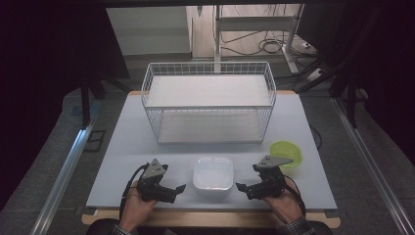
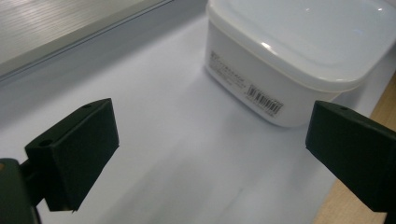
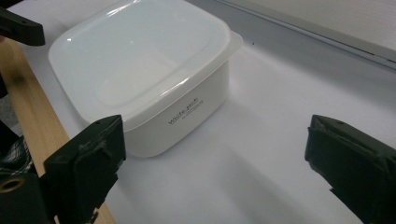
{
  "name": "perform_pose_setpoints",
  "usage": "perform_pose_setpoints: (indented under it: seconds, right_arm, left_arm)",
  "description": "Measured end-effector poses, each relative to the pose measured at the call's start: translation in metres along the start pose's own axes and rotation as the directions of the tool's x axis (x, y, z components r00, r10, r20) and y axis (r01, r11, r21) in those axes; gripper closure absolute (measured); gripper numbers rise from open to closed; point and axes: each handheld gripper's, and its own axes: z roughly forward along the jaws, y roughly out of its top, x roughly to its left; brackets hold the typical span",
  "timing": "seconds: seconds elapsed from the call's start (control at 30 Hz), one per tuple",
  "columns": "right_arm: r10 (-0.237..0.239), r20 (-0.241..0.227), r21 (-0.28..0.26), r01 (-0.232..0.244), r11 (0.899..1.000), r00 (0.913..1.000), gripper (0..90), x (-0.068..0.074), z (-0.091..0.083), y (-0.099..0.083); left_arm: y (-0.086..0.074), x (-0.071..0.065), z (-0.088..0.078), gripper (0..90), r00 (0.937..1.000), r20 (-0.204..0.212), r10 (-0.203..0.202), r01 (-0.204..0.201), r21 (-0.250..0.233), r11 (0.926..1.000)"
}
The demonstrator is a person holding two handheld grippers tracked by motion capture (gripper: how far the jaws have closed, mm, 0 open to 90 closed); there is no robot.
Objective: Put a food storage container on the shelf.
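Flanking the tub (image 1: 213, 175), left gripper (image 1: 180, 188) and right gripper (image 1: 241, 186) gape empty; probably close in evenly, squeezing opposite walls.

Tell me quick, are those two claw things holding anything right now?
Left gripper: open, nothing between its fingers.
Right gripper: open, holding nothing; the white lidded container sits between the two.

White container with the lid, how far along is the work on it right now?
Looks done: the lid sits on the white container, which stands on the table near its front edge. In hand: nothing; the left tongs and right tongs flank it, both open, apart from it. Possibly left: moving it to the wire basket, though that's a guess.
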Motion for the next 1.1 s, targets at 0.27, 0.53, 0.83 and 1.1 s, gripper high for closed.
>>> perform_pose_setpoints:
  seconds: [0.27,0.53,0.83,1.1]
  right_arm:
    - [-0.014,-0.01,0.008,0.014,1.0,0.9999,3.9,0.006,0.0,0.004]
    - [0.035,-0.027,0.028,-0.034,0.999,0.999,8.2,0.015,0.004,0.014]
    - [0.083,-0.076,0.039,-0.08,0.996,0.9937,26.0,0.012,0.014,0.026]
    - [0.138,-0.112,0.098,-0.127,0.987,0.9841,31.8,0.007,0.032,0.033]
  left_arm:
    - [0.011,-0.003,0.002,3.6,0.9992,0.039,-0.011,0.01,0.02,0.9997]
    - [0.035,-0.008,0.006,8.7,0.9943,0.104,0.022,-0.022,-0.008,0.9997]
    - [0.048,-0.001,0.028,19.6,0.9894,0.145,-0.005,0.003,0.015,0.9999]
    - [0.046,0.004,0.044,18.2,0.9706,0.233,-0.059,0.045,0.063,0.997]
